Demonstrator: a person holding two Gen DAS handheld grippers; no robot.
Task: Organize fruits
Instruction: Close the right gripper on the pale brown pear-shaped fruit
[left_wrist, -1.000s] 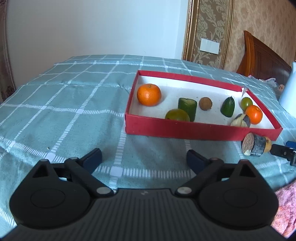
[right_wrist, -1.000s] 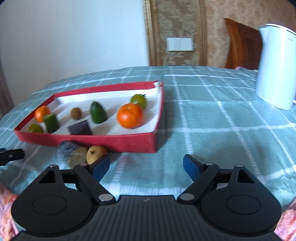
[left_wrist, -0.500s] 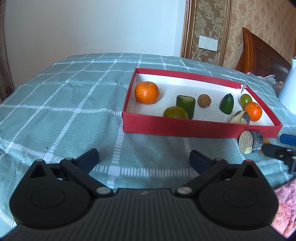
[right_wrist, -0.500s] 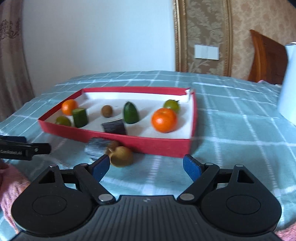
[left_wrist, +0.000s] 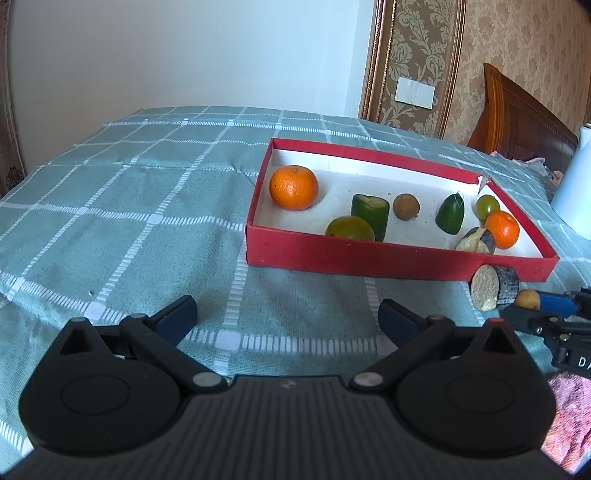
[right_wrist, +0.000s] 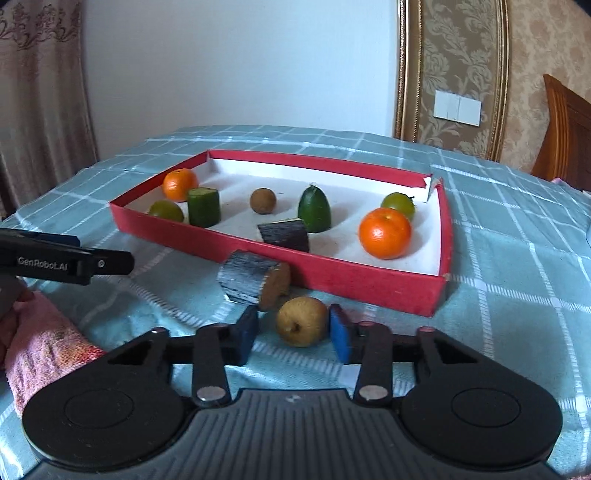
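A red tray (right_wrist: 332, 280) (left_wrist: 369, 254) on the checked tablecloth holds two oranges (right_wrist: 385, 232) (left_wrist: 293, 187), green fruits, a cucumber piece (right_wrist: 203, 211), a brown round fruit (right_wrist: 262, 200) and a dark cut piece (right_wrist: 284, 234). In front of the tray lie a dark cut cylinder (right_wrist: 251, 281) (left_wrist: 493, 287) and a small yellow-brown pear (right_wrist: 302, 320) (left_wrist: 527, 298). My right gripper (right_wrist: 293, 334) has its blue pads on both sides of the pear, partly closed; the right pad touches it, the left shows a gap. My left gripper (left_wrist: 286, 315) is open and empty over the cloth, left of the tray's front.
A white kettle (left_wrist: 576, 184) stands right of the tray. A pink cloth (right_wrist: 48, 332) lies at the table's near edge. The left gripper's finger (right_wrist: 70, 260) reaches in at the left of the right wrist view. A wooden headboard (left_wrist: 517, 118) stands behind.
My right gripper has moved forward to the pear and its fingers have narrowed around it. My left gripper has barely moved and stays open.
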